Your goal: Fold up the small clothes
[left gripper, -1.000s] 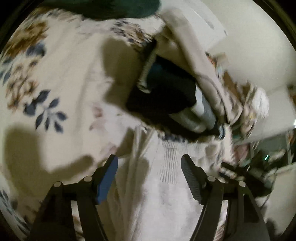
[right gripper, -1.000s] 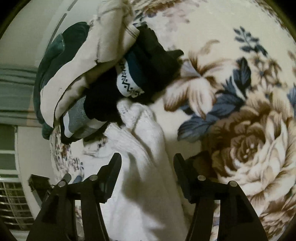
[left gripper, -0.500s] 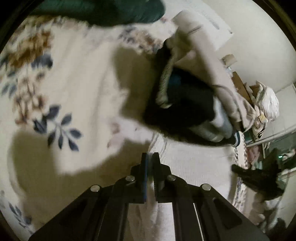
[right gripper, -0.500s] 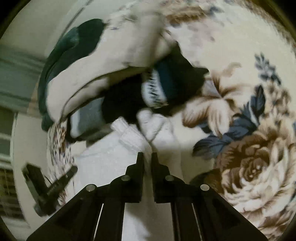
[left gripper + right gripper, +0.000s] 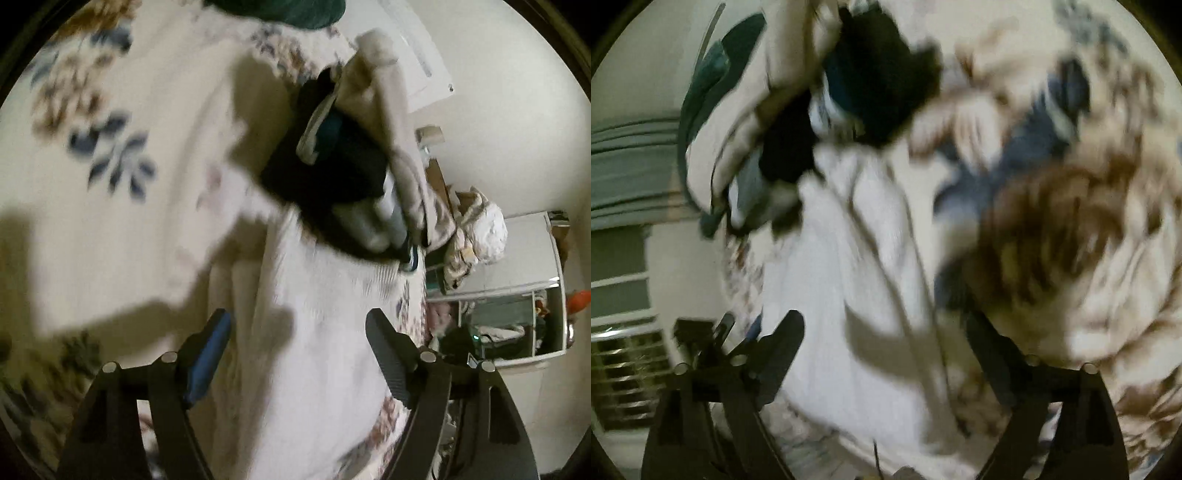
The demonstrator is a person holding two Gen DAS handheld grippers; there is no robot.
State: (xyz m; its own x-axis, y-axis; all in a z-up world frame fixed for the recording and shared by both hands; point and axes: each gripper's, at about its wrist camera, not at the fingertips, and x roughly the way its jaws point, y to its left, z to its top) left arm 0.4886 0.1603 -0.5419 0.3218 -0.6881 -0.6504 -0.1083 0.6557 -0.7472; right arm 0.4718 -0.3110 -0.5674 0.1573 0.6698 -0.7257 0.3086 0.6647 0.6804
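Observation:
A white knit garment (image 5: 314, 325) lies on the floral bedspread (image 5: 122, 206), its ribbed end toward a pile of dark clothes. My left gripper (image 5: 297, 339) is open above the garment, its fingers spread to either side of the cloth, holding nothing. In the right wrist view the same white garment (image 5: 849, 295) runs between the fingers of my right gripper (image 5: 882, 343), which is also open and empty. Both views are blurred.
A heap of black, teal and beige clothes (image 5: 343, 162) lies just beyond the garment; it also shows in the right wrist view (image 5: 857, 81). A dark green cloth (image 5: 280, 11) lies farther back. The bed's edge and room clutter (image 5: 498, 332) are at the right.
Both grippers were open a second ago, shut on the white garment half a second ago, and have now opened and let it go. The garment lies flatter on the bed.

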